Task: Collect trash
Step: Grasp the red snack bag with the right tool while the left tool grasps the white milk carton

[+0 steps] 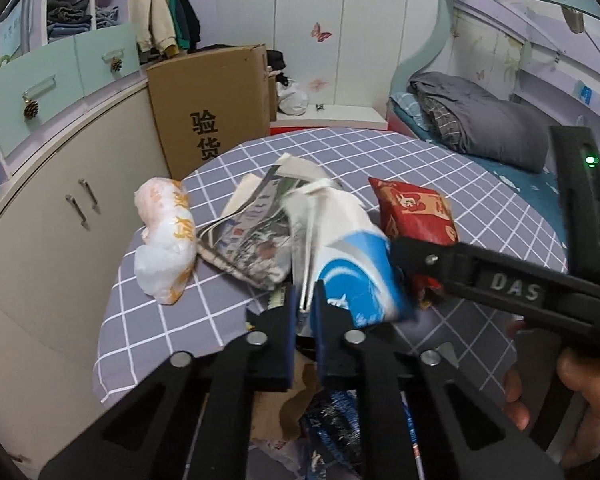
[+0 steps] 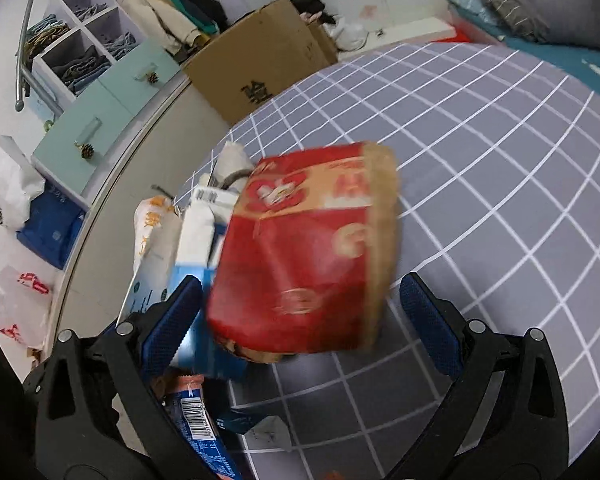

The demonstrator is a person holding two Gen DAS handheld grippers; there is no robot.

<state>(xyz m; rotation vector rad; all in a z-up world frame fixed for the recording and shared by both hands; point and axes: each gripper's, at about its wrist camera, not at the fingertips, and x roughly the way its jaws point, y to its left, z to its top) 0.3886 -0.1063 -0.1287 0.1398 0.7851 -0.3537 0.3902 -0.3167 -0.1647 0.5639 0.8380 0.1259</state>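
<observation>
We are picking up trash from the desk (image 1: 480, 216) with the gray checked cloth. Our left hand-held gripper (image 1: 304, 304) is clamped tight on the edge of a blue and white carton (image 1: 352, 264). The carton is lifted off the cloth, just beside the red packet (image 1: 414, 210). It looks light and a bit stiff, but it is squashed, so it may bend. Pinching a flat edge is a good way to hold it.

Our right hand-held gripper (image 2: 300, 312) is spread wide apart, with its fingers on both sides of the red packet (image 2: 308, 248). They are not touching it. The packet looks soft, puffy and light, and its skin may be slippery. We think it is best to squeeze it near the middle or on a crimped end.

On the far side of the blue and white carton, crumpled newspaper (image 1: 248, 236) is lying on the cloth. Past that is a white plastic bag (image 1: 166, 236) with orange print. Both look very light and floppy.

Below the edge of the desk, near us, we are seeing more wrappers (image 2: 204, 424) piled up. We cannot tell what is holding them. A big cardboard box (image 1: 212, 108) is standing behind the desk, and we cannot see inside it.
</observation>
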